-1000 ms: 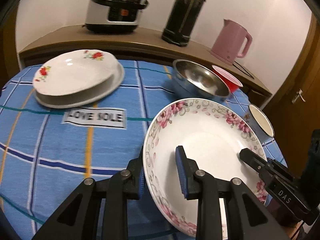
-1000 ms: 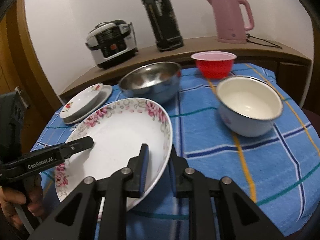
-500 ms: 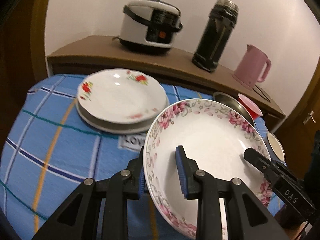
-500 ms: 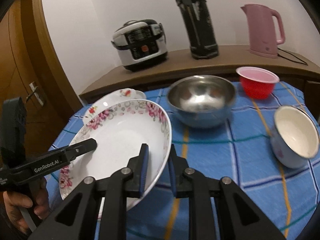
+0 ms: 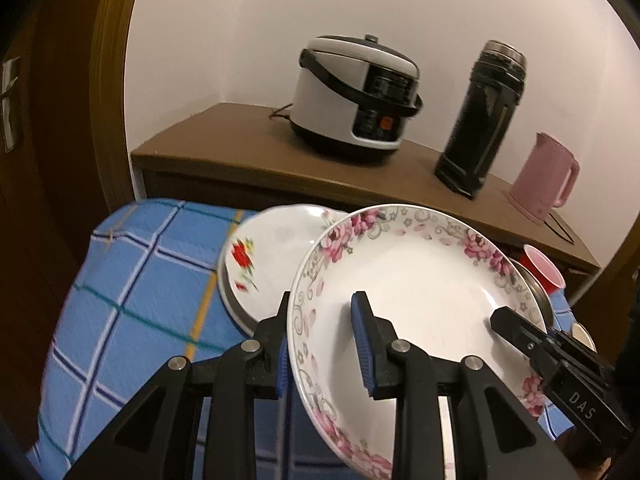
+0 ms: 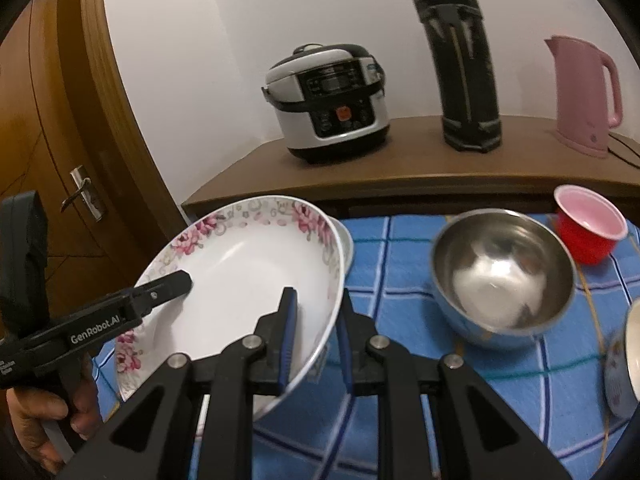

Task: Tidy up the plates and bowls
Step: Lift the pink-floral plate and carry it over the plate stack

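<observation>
Both claws grip one large white plate with a pink floral rim [image 5: 420,280]. The left claw [image 5: 324,344] is closed on the plate's left edge, one pad inside the dish and one beneath. The right claw [image 6: 316,340] is clamped nearly shut on the opposite rim. The plate hangs tilted above the blue checked cloth of the counter [image 5: 132,292], overlapping a stack of white plates with red flowers [image 5: 264,256]. A steel bowl [image 6: 504,276] and a red cup [image 6: 588,232] stand to the right.
</observation>
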`<state>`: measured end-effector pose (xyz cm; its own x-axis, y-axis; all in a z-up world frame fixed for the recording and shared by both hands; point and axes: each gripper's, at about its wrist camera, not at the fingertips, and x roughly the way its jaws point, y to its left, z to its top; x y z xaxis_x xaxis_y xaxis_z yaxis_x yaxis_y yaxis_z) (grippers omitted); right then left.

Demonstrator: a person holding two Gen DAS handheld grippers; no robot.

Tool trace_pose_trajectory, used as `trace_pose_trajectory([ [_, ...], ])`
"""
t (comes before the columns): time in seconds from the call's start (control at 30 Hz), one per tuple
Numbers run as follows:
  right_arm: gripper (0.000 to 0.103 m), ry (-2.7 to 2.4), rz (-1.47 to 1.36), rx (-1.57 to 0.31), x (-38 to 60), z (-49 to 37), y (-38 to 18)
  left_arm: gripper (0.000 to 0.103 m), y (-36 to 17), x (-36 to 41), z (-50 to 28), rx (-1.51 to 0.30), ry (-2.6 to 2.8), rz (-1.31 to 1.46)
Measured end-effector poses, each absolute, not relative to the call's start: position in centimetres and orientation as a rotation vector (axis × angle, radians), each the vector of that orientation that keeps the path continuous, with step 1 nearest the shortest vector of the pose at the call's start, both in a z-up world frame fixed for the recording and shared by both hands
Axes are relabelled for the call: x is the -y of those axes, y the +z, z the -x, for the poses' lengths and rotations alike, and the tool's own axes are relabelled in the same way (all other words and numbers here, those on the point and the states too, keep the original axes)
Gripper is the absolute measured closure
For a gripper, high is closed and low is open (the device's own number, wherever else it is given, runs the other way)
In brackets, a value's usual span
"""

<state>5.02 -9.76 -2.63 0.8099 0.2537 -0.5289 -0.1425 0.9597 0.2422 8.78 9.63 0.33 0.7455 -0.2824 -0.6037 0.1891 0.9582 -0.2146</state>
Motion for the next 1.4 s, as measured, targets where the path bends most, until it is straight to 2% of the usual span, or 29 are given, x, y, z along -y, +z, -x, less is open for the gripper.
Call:
trace_pose_trajectory([
  [0.6,0.083,0.187,-0.220,-0.672,8.0,-14.6,-5.7,0.073,-2.5,-11.0,-17.8,-0.733,-0.186,0.144],
  [1.4,0.082,0.148,-0.174,-0.704,7.9,-16.1,-6.7,0.073,-4.2,-10.7,-19.9,-0.759,-0.174,0.154],
])
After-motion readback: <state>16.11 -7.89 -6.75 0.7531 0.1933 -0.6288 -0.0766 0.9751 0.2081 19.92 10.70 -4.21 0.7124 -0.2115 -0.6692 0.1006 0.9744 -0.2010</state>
